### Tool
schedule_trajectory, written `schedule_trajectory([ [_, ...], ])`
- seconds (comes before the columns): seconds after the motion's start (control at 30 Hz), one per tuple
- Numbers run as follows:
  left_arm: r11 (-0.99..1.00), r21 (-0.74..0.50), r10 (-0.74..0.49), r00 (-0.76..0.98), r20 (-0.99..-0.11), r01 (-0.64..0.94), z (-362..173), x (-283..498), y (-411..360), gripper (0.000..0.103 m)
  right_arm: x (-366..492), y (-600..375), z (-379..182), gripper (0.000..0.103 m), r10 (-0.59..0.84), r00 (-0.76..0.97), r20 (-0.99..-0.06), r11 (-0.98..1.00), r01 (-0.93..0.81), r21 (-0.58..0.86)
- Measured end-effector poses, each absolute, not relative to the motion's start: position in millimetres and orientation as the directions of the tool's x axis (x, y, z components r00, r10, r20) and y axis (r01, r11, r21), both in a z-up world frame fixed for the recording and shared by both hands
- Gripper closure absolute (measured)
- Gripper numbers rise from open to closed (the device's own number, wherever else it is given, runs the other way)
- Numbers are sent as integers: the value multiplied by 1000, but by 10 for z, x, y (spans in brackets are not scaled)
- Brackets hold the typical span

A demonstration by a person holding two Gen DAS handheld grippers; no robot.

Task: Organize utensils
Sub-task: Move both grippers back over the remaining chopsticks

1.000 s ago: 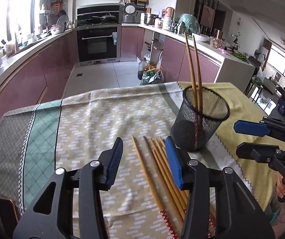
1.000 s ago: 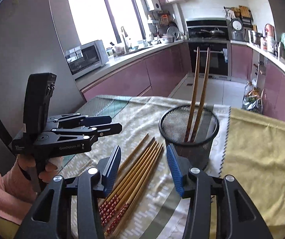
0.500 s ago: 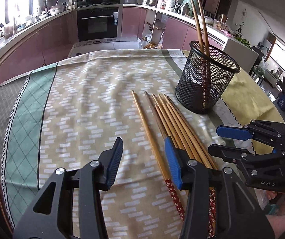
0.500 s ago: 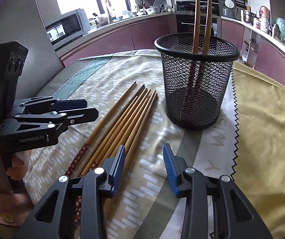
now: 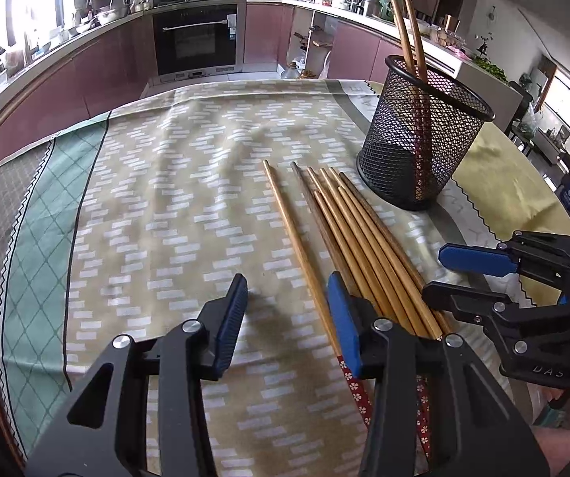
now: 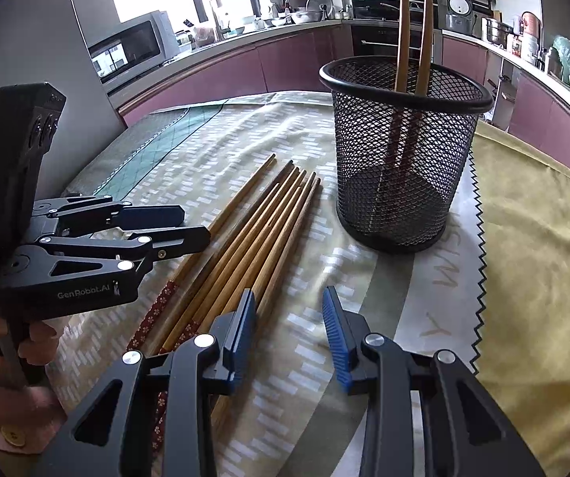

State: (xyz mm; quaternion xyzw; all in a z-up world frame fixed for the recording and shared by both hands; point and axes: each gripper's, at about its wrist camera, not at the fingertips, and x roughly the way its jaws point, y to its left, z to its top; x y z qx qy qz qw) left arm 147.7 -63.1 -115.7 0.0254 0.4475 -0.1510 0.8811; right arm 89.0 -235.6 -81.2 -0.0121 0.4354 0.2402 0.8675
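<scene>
1. Lying across the table, a patterned tablecloth [image 5: 157, 206] carries a green diamond band at its left edge.
2. The left gripper [image 5: 286, 310] hangs low over the cloth, its jaws part open with only cloth between the blue pads; the single chopstick [image 5: 296, 238] passes just inside the right pad, and I cannot tell whether they touch.
3. A bundle of chopsticks [image 5: 360, 246] lies flat beside that single one, tips pointing away, red flowered ends toward the person.
4. The mesh holder [image 5: 424, 147] stands upright just beyond the bundle's tips, with two chopsticks [image 5: 408, 28] leaning inside.
5. The right gripper [image 6: 288, 334] sits over bare cloth just right of the bundle; its jaws have just been closing and stand narrow, with nothing between them.
6. A yellow cloth [image 6: 543, 246] covers the right side.
</scene>
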Motion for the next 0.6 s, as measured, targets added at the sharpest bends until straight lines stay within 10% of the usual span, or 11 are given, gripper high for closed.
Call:
schedule_trajectory([
  [0.6, 949, -61, -229, 544, -807, 309, -1182, 1559, -671, 69, 969, -2217, -841, 78, 358, 508, -783, 892, -434, 126],
])
